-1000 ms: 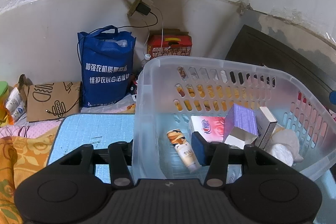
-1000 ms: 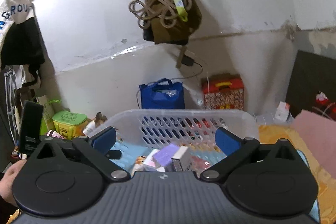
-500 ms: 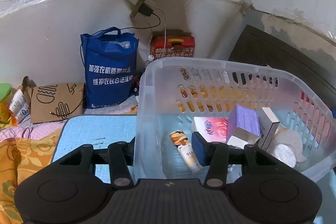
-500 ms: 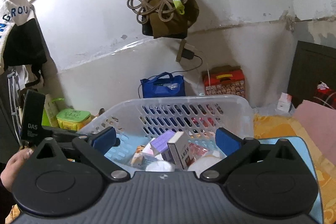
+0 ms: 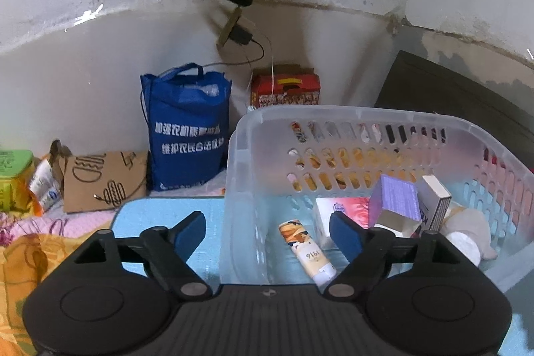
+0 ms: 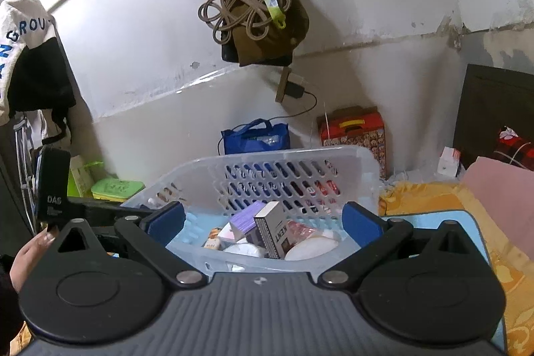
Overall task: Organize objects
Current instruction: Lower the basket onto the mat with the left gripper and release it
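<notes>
Plastic basket (image 5: 367, 119) wall between left hand-held gripper (image 5: 267, 231) fingers

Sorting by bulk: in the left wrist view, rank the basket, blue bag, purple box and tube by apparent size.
1. Basket
2. Blue bag, farther away
3. Purple box and tube: too alike to rank.

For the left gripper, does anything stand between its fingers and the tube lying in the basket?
Yes. The left gripper is open and straddles the near-left wall of the clear basket: one finger is outside over the blue mat, the other inside. The tube lies just beyond that wall; nothing else covers it.
</notes>
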A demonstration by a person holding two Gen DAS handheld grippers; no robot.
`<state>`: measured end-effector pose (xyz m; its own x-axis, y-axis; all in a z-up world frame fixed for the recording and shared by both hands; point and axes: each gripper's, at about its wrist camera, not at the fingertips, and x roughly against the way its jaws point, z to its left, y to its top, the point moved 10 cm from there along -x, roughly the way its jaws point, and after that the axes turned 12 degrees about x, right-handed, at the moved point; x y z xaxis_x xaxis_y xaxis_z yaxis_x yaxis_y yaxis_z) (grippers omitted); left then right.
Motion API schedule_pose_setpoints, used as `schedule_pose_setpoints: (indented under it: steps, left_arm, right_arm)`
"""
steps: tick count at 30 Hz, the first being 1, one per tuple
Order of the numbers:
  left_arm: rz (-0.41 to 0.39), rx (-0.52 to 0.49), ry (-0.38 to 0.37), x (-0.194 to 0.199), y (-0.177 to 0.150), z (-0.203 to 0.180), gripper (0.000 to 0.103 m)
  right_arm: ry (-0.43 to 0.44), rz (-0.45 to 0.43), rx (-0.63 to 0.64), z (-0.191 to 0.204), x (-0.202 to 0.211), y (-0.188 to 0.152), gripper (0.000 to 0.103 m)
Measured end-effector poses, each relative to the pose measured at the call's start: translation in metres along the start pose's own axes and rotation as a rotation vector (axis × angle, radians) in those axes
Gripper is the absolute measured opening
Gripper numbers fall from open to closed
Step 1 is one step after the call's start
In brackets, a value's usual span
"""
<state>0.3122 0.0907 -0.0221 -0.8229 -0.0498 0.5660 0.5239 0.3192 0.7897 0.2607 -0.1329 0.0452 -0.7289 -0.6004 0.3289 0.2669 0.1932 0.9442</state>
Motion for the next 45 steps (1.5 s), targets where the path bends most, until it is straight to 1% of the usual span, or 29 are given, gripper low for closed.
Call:
schedule_pose_setpoints:
  steps: [2, 4, 5, 7, 8, 10, 11, 12, 13, 15, 16, 17, 18, 20, 21, 22, 23, 25, 27, 28, 29, 30, 31, 33, 34, 37, 40, 41, 45]
  left_arm:
    - [-0.027, -0.009, -0.002, 0.009, 0.002, 0.002, 0.084]
    - [-0.064, -0.007, -0.001, 0.018, 0.004, 0.007, 0.084]
    - [-0.080, 0.006, -0.007, 0.023, 0.005, 0.010, 0.084]
    - [-0.100, 0.038, -0.030, 0.031, 0.007, 0.014, 0.084]
    - [-0.107, 0.052, -0.053, 0.037, 0.008, 0.013, 0.084]
    - [-0.147, 0.069, -0.100, 0.052, 0.011, 0.010, 0.085]
    - [-0.170, 0.069, -0.108, 0.060, 0.013, 0.007, 0.093]
    - [-0.175, 0.069, -0.105, 0.067, 0.013, 0.005, 0.103]
    - [-0.182, 0.079, -0.112, 0.073, 0.014, 0.002, 0.103]
    - [-0.207, 0.129, -0.174, 0.085, 0.015, -0.005, 0.103]
    - [-0.202, 0.150, -0.199, 0.088, 0.014, -0.009, 0.103]
    - [-0.194, 0.160, -0.206, 0.089, 0.013, -0.014, 0.103]
    - [-0.192, 0.149, -0.196, 0.091, 0.010, -0.019, 0.103]
    - [-0.193, 0.092, -0.148, 0.089, 0.004, -0.027, 0.103]
    - [-0.183, 0.071, -0.138, 0.088, 0.001, -0.029, 0.103]
    - [-0.159, 0.051, -0.147, 0.085, -0.003, -0.033, 0.103]
    - [-0.136, 0.048, -0.153, 0.083, -0.006, -0.035, 0.103]
    - [-0.093, 0.064, -0.159, 0.086, -0.015, -0.033, 0.103]
    - [-0.075, 0.064, -0.165, 0.098, -0.023, -0.032, 0.103]
    - [-0.078, 0.056, -0.162, 0.107, -0.026, -0.031, 0.103]
    - [-0.087, 0.050, -0.149, 0.115, -0.027, -0.028, 0.103]
    - [-0.101, 0.051, -0.127, 0.123, -0.026, -0.024, 0.103]
    - [-0.116, 0.052, -0.101, 0.130, -0.026, -0.020, 0.103]
    - [-0.121, 0.051, -0.065, 0.141, -0.025, -0.018, 0.103]
    - [-0.114, 0.055, -0.062, 0.144, -0.025, -0.020, 0.103]
    - [-0.053, 0.073, -0.085, 0.143, -0.021, -0.030, 0.103]
    - [-0.028, 0.044, -0.090, 0.141, -0.014, -0.045, 0.103]
    - [-0.019, 0.034, -0.085, 0.139, -0.013, -0.048, 0.103]
    - [0.028, 0.014, -0.072, 0.126, -0.007, -0.056, 0.103]
  right_arm:
    - [-0.024, -0.016, 0.003, -0.004, 0.003, 0.001, 0.103]
    - [-0.043, -0.064, -0.016, -0.011, 0.010, 0.001, 0.103]
    - [-0.039, -0.084, -0.034, -0.013, 0.012, 0.002, 0.103]
    - [-0.025, -0.117, -0.075, -0.019, 0.018, 0.001, 0.103]
    - [-0.031, -0.125, -0.089, -0.023, 0.021, 0.000, 0.103]
    - [-0.064, -0.124, -0.113, -0.031, 0.028, -0.007, 0.103]
    - [-0.073, -0.127, -0.117, -0.033, 0.031, -0.009, 0.103]
    - [-0.084, -0.125, -0.097, -0.033, 0.036, -0.011, 0.103]
    - [-0.102, -0.115, -0.072, -0.032, 0.040, -0.013, 0.103]
    - [-0.139, -0.100, -0.037, -0.029, 0.054, -0.015, 0.103]
    - [-0.153, -0.083, -0.022, -0.026, 0.059, -0.014, 0.103]
    - [-0.167, -0.065, -0.008, -0.023, 0.065, -0.013, 0.103]
    - [-0.192, -0.042, 0.008, -0.020, 0.074, -0.012, 0.103]
    - [-0.257, -0.002, 0.057, -0.015, 0.092, -0.009, 0.103]
    - [-0.290, 0.000, 0.090, -0.014, 0.100, -0.008, 0.103]
    - [-0.324, 0.002, 0.122, -0.012, 0.109, -0.005, 0.103]
    - [-0.331, 0.014, 0.126, -0.012, 0.113, -0.006, 0.103]
    - [-0.320, 0.017, 0.068, -0.016, 0.119, -0.006, 0.103]
    - [-0.282, -0.003, 0.003, -0.017, 0.121, -0.004, 0.103]
    - [-0.255, 0.011, -0.012, -0.016, 0.117, -0.003, 0.103]
    - [-0.236, 0.046, -0.013, -0.015, 0.112, -0.003, 0.103]
    - [-0.215, 0.093, 0.004, -0.012, 0.106, -0.002, 0.103]
    - [-0.199, 0.103, 0.028, -0.009, 0.102, 0.000, 0.103]
    - [-0.204, 0.035, 0.087, -0.006, 0.094, 0.009, 0.103]
    - [-0.215, 0.025, 0.110, -0.005, 0.088, 0.011, 0.103]
    - [-0.225, 0.104, 0.118, -0.008, 0.058, 0.012, 0.103]
    - [-0.216, 0.158, 0.122, -0.010, 0.039, 0.015, 0.103]
    - [-0.218, 0.170, 0.120, -0.011, 0.038, 0.015, 0.103]
    - [-0.213, 0.159, 0.046, -0.015, 0.037, 0.016, 0.103]
